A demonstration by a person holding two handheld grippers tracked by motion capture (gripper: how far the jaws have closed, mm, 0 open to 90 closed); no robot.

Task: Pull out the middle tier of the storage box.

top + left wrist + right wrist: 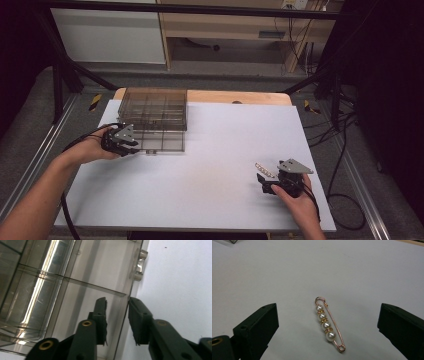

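**A:** Why is the left gripper [131,145] kept at the near left corner of the clear box [159,116]?

**B:** The box seems to be steadied there. In the left gripper view the front wall of the box [124,315] is straddled by the fingers [101,315], one inside a compartment and one outside above the white surface [180,285]. The gap is narrow, yet whether the wall is actually pinched cannot be told; a sliver of space appears to be left on each side.

**A:** And the lid?

**B:** It is seen raised at the back in the high view, so the compartments are left open for something to be dropped in.

**A:** What is meant to go in?

**B:** Most likely the pearl pin [328,323]. It is laid flat on the surface at the near right, well apart from the box. The right gripper [265,181] is held just short of it, its fingers [259,325] spread wide to either side and nothing gripped, presumably so that the pin can be closed upon across its narrow width.
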